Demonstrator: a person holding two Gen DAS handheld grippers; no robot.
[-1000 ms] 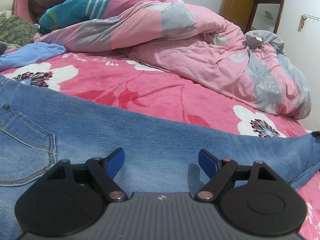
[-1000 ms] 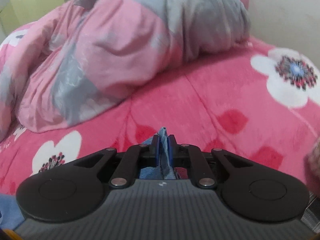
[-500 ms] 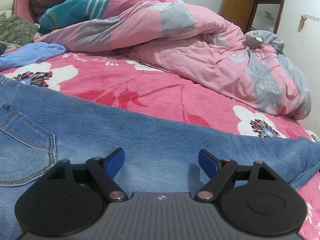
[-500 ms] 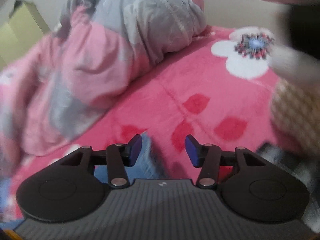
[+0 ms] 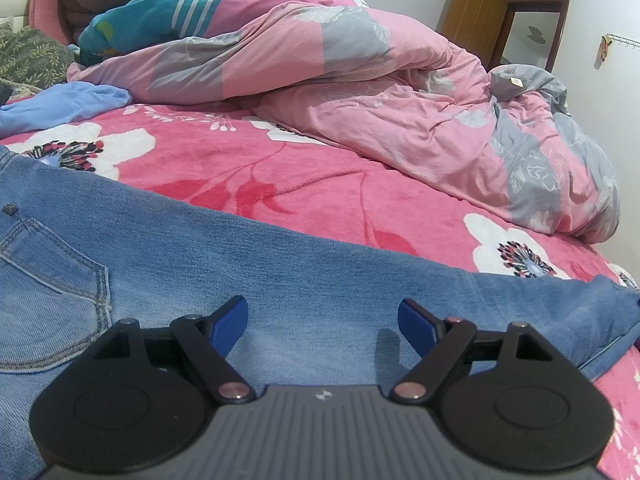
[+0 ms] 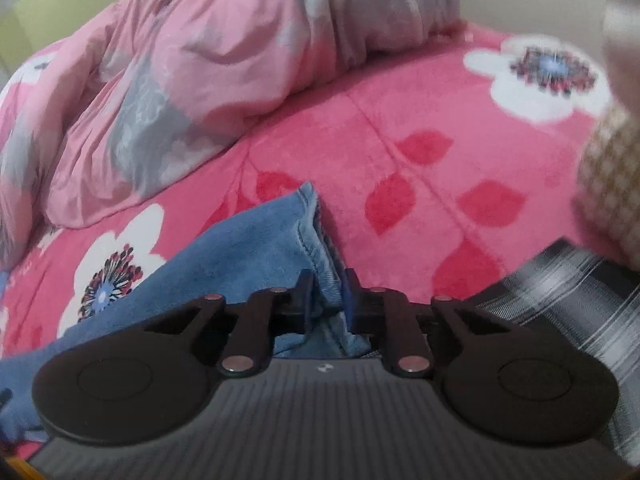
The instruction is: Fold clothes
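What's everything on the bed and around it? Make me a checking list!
Surface: pink flowered blanket on a bed.
Job's things: blue jeans lying flat, back pocket at left; hem at the right gripper.
Clutter: pink and grey quilt, light blue cloth, plaid fabric.
Grippers: left gripper open over the jeans; right gripper closing, hem between its jaws.
Cables: nothing seen.
Surroundings: wooden door, white wall.

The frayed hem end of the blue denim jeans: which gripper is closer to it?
Right. The right gripper is closing on the hem; the left gripper hovers open over the leg's middle.
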